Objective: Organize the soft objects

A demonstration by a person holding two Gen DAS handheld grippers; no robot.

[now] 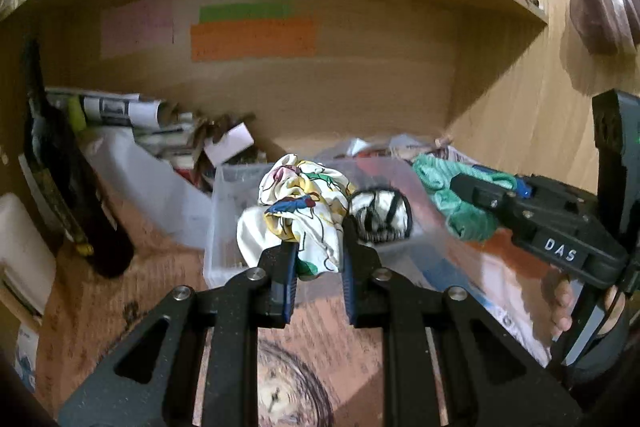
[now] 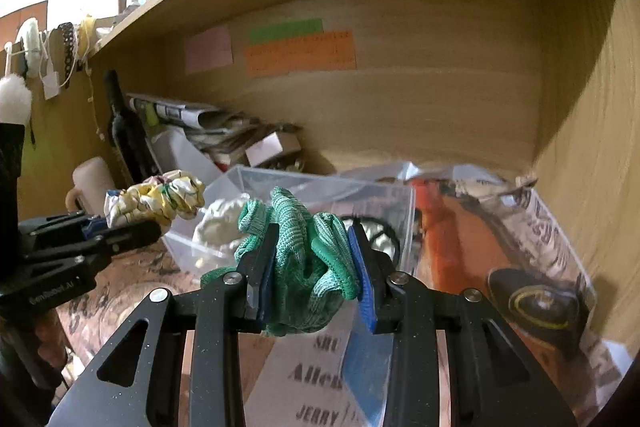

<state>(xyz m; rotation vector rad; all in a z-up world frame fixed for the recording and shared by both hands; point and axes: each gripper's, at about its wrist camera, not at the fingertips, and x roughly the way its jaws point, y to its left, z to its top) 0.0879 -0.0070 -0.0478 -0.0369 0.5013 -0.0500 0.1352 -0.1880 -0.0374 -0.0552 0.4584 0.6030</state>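
Left claw (image 1: pixel 318 259) closed on a bunched printed cloth (image 1: pixel 304 211), white with yellow, blue and green marks, held up above the near wall of a clear plastic box (image 1: pixel 224 227). Right claw (image 2: pixel 314 267) clamped on a crumpled green knitted glove (image 2: pixel 296 263), also raised just in front of the same box (image 2: pixel 360 195). Both claws near each other, side by side, not touching. Inside the box, a white soft lump (image 2: pixel 218 223) and a black-and-white striped piece (image 1: pixel 382 215), partly hidden behind the held things. Under the claws, a table (image 1: pixel 100 307) covered with printed paper. To the left of the box, a dark bottle (image 1: pixel 68 187) standing against the side. Further behind, a heap of papers and small cartons (image 1: pixel 160 123). On the wooden back wall, pink, green and orange notes (image 1: pixel 252 39), the writing too blurred to read.
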